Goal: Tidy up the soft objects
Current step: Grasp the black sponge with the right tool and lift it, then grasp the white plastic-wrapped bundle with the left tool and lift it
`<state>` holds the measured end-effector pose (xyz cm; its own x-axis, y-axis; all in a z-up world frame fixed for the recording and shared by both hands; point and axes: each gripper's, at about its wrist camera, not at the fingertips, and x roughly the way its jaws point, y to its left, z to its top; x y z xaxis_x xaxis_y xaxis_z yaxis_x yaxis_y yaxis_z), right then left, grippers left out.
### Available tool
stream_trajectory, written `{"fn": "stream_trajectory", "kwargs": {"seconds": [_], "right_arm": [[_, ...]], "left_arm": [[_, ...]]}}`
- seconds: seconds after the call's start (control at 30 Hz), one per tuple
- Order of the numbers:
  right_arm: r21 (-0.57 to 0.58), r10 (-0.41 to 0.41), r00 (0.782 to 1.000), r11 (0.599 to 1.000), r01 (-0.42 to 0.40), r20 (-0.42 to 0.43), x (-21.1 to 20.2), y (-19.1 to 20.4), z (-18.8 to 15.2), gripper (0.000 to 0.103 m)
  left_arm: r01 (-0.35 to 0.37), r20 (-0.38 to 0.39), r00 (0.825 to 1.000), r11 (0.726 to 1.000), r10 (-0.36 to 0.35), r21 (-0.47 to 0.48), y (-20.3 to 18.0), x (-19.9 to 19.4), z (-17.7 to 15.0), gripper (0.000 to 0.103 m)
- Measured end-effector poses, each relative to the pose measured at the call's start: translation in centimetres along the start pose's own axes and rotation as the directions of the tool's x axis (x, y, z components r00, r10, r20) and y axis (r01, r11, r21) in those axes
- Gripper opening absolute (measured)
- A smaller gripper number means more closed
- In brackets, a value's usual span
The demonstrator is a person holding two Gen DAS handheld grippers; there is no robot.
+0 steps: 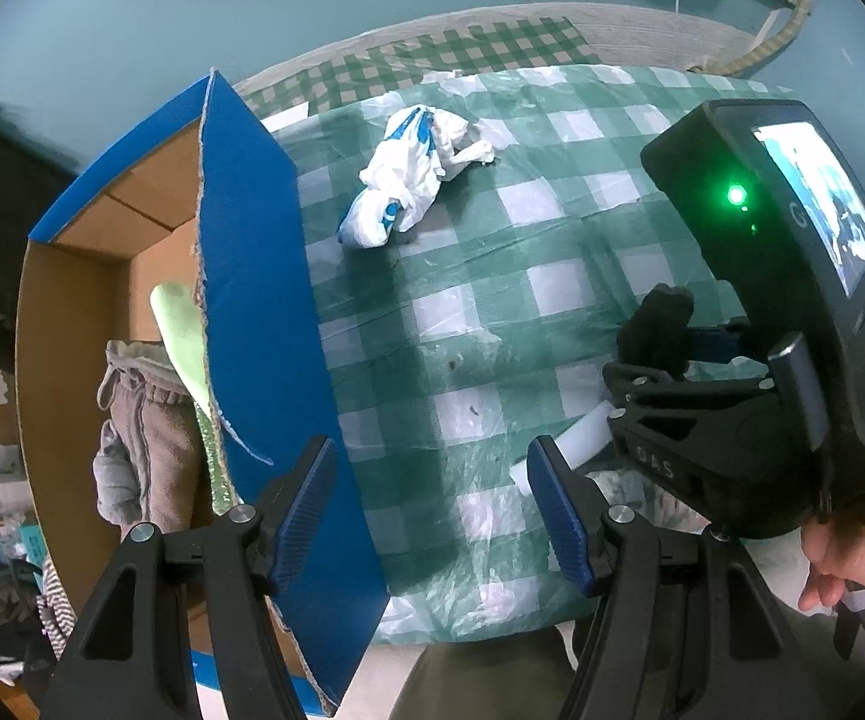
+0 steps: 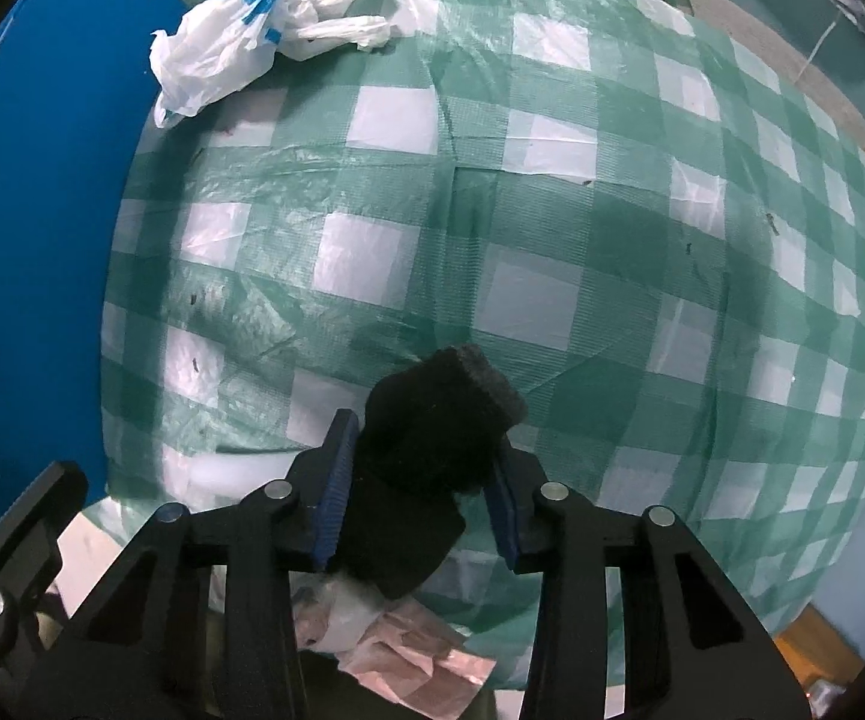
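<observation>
the table cover (image 2: 552,192) looked like thin glossy plastic, wrinkled; the white bag (image 2: 222,60) was crinkled plastic film; the black object (image 2: 432,420) seemed fuzzy matt cloth; the box (image 1: 264,300) was rough cardboard, blue outside; the pads (image 1: 306,504) looked ribbed

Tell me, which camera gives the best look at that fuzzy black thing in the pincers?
The right wrist view: the black fuzzy cloth item sits large and centred between the right gripper pads, which press on it. In the left wrist view it is small, off to the side, partly hidden behind that gripper.
</observation>
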<state>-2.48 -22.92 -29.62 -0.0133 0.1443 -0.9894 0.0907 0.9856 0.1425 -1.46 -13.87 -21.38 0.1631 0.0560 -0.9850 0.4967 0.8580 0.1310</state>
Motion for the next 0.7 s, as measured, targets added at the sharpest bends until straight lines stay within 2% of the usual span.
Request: {"fn": "stream_trajectory", "kwargs": {"seconds": [0.2, 0.37, 0.43, 0.7], "right_arm": [[0.019, -0.006, 0.999, 1.0, 0.005, 0.034, -0.9, -0.6, -1.0, 0.031], [0.066, -0.007, 0.998, 0.998, 0.003, 0.064, -1.9, -2.9, -1.6, 0.031], [0.083, -0.011, 0.997, 0.997, 0.005, 0.072, -2.0, -3.7, -2.1, 0.031], [0.177, -0.015, 0.997, 0.984, 0.001, 0.078, -2.4, -7.7, -4.7, 0.031]], "left_arm": [[0.014, -0.002, 1.0, 1.0, -0.014, 0.023, -0.5, 0.0, -0.2, 0.067], [0.063, 0.002, 0.998, 0.996, -0.064, 0.062, -1.5, -0.2, -0.5, 0.068], [0.084, 0.012, 0.996, 0.993, -0.085, 0.083, -2.0, -0.5, -0.7, 0.072], [0.113, 0.037, 0.992, 0.978, -0.122, 0.175, -4.5, -1.2, -1.2, 0.074]]}}
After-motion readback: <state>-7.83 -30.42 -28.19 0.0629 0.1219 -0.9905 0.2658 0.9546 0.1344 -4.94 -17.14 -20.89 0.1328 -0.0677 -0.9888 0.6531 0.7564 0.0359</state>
